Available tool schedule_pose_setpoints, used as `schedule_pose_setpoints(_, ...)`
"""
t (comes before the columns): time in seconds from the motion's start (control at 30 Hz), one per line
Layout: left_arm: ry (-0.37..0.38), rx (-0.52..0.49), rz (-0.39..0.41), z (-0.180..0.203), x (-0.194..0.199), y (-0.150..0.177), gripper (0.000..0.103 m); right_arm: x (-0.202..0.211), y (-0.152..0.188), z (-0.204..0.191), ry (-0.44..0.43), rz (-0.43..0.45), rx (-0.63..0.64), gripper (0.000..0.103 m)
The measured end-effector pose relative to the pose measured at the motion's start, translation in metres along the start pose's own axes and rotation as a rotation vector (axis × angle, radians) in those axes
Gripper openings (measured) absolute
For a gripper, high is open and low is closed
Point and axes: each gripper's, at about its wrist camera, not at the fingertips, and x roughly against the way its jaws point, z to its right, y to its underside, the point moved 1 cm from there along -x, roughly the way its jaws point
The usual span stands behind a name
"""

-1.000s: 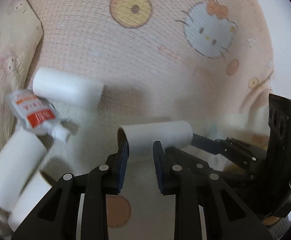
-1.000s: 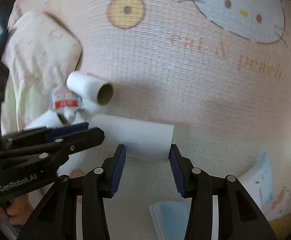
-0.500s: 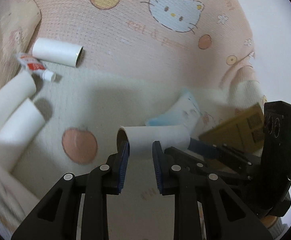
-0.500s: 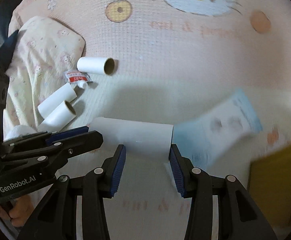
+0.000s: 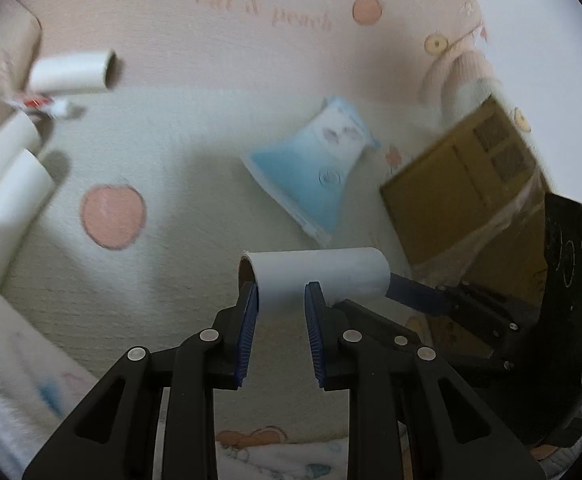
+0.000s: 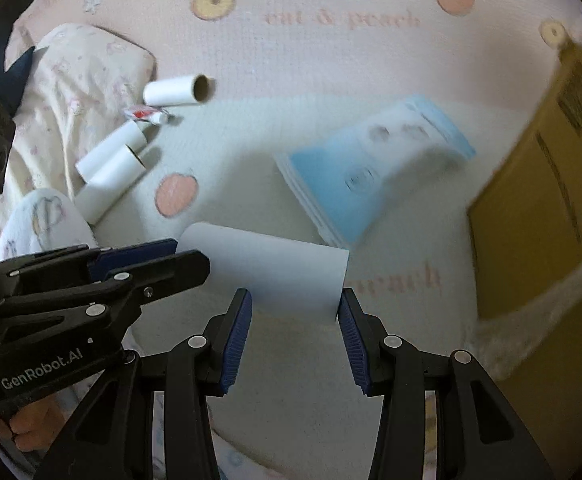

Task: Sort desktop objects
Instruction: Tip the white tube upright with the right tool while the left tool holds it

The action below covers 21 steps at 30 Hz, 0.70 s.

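A white cardboard tube (image 5: 323, 272) hangs above the blanket, held from both ends. My left gripper (image 5: 281, 296) is shut on its open left end. In the right wrist view my right gripper (image 6: 295, 308) is shut on the tube (image 6: 267, 268) near its right end, with the left gripper (image 6: 151, 256) coming in from the left. A blue fingertip of the right gripper (image 5: 419, 292) shows at the tube's far end in the left wrist view. Three more white tubes (image 6: 111, 160) and a small red-and-white squeeze tube (image 6: 145, 114) lie at the left.
A blue-and-white pouch (image 5: 315, 168) lies flat on the cartoon-print blanket ahead. A brown cardboard box (image 5: 463, 188) stands to the right of it. A pale pillow (image 6: 71, 76) sits at the far left. A person's hand (image 6: 27, 428) holds the left gripper.
Both grippers have carried the tube to the right, away from the pile of tubes. The blue pouch and the cardboard box have come into view. The grip has not changed.
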Motion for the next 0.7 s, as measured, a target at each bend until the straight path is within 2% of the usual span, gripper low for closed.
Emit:
schedule_pose_setpoints(0.07, 0.01, 0.022, -0.059, -0.005, -0.013, -0.002, 0.025, -0.004, 0.005, 0.008, -0.012, -0.008, -0.034, 0.042)
schedule_pose_setpoints(0.17, 0.019, 0.033, -0.097, -0.008, -0.021, -0.002, 0.025, -0.014, 0.011, 0.017, -0.032, -0.043, -0.087, 0.042)
schedule_pose_setpoints(0.27, 0.01, 0.035, -0.094, -0.009, -0.02, -0.002, 0.028, -0.021, 0.016, 0.017, -0.04, -0.063, -0.098, 0.042)
schedule_pose_setpoints(0.3, -0.002, 0.039, -0.093, -0.01, -0.02, -0.002, 0.034, -0.022, 0.017, 0.015, -0.039, -0.072, -0.086, 0.042)
schedule_pose_setpoints(0.37, -0.021, 0.052, -0.09, -0.013, -0.018, -0.001, 0.039, -0.021, 0.019, 0.012, -0.037, -0.085, -0.056, 0.042)
schedule_pose_setpoints(0.57, -0.037, 0.06, -0.065, -0.015, -0.011, -0.002, 0.04, -0.008, 0.024, 0.016, -0.071, -0.067, -0.063, 0.042)
schedule_pose_setpoints(0.63, -0.032, 0.051, -0.047, -0.014, -0.005, 0.0, 0.037, 0.002, 0.024, 0.019, -0.06, -0.043, -0.059, 0.042)
schedule_pose_setpoints(0.7, -0.034, 0.034, -0.037, -0.011, -0.001, 0.001, 0.022, 0.01, 0.023, 0.021, -0.041, -0.02, -0.046, 0.042)
